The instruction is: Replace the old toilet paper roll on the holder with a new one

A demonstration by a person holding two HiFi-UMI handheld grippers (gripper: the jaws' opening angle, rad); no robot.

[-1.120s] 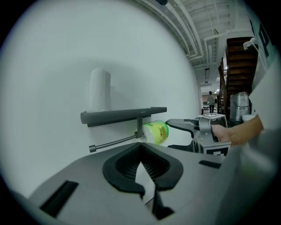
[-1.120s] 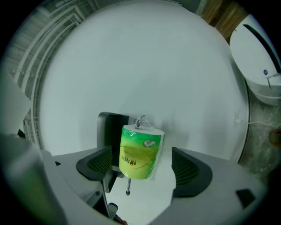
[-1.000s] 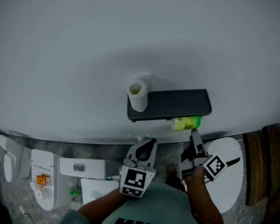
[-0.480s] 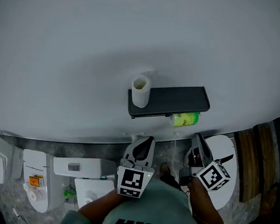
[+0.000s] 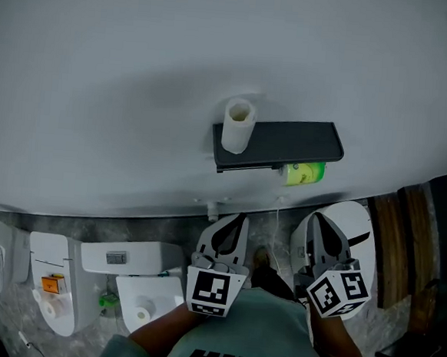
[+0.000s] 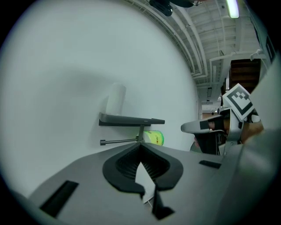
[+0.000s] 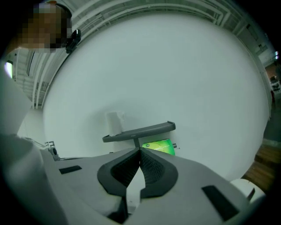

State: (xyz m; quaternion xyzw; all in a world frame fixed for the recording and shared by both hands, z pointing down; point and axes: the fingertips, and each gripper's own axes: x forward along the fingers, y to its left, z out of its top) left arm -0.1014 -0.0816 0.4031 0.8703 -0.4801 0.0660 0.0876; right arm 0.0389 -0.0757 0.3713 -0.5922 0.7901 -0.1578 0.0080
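A dark shelf holder [image 5: 288, 143] is fixed to the white wall. A white toilet paper roll [image 5: 238, 125] stands upright on its left end, also visible in the left gripper view [image 6: 116, 99] and the right gripper view [image 7: 115, 122]. Under the shelf's right part hangs a green-wrapped roll [image 5: 303, 172] [image 6: 154, 137] [image 7: 159, 146]. My left gripper [image 5: 240, 217] [image 6: 140, 145] is shut and empty, short of the holder. My right gripper [image 5: 317, 217] [image 7: 140, 150] has just been closing with nothing between its jaws. It is shut and points at the holder from below.
A toilet tank [image 5: 132, 258] and bowl sit at the lower left. A white round lid [image 5: 358, 227] lies on the floor by my right gripper. Wooden boards [image 5: 403, 242] run along the right edge. A bare rod [image 6: 118, 141] sticks out left under the shelf.
The right gripper has drawn back from the green roll, rolled upright and shut its jaws. The left gripper has shifted only slightly.
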